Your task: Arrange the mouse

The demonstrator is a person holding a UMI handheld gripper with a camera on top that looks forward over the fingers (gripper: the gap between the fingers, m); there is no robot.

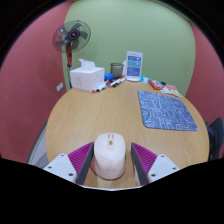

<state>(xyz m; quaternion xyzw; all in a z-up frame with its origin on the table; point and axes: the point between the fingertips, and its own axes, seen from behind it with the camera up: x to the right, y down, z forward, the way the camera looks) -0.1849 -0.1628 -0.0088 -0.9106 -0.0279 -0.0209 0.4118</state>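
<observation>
The gripper [110,165] is positioned low over the near edge of a round wooden table [90,120]. A white mouse [109,157] sits between the two fingers, whose pink pads [76,160] flank it closely on both sides. Whether the pads press on the mouse or merely bracket it cannot be determined from this view.

A blue patterned mouse mat [165,108] lies beyond the fingers on the far right part of the table, well apart from the mouse. It is the probable destination.

Further back, along the far edge, stand a white tissue box [86,76], a blue-and-white carton [133,66], a mug [117,70] and several scattered pens [110,85]. A standing fan [72,38] is placed behind the table.

Recommended procedure for this step:
- Confirm even contact on both sides of the mouse before lifting; its rounded shell is likely to slip under an off-centre grip.
- Lift only enough to clear the table.
- Travel forward and right toward the mat, keeping clear of the pens.
- Set the mouse down flat, aligned with the mat's edges.
</observation>
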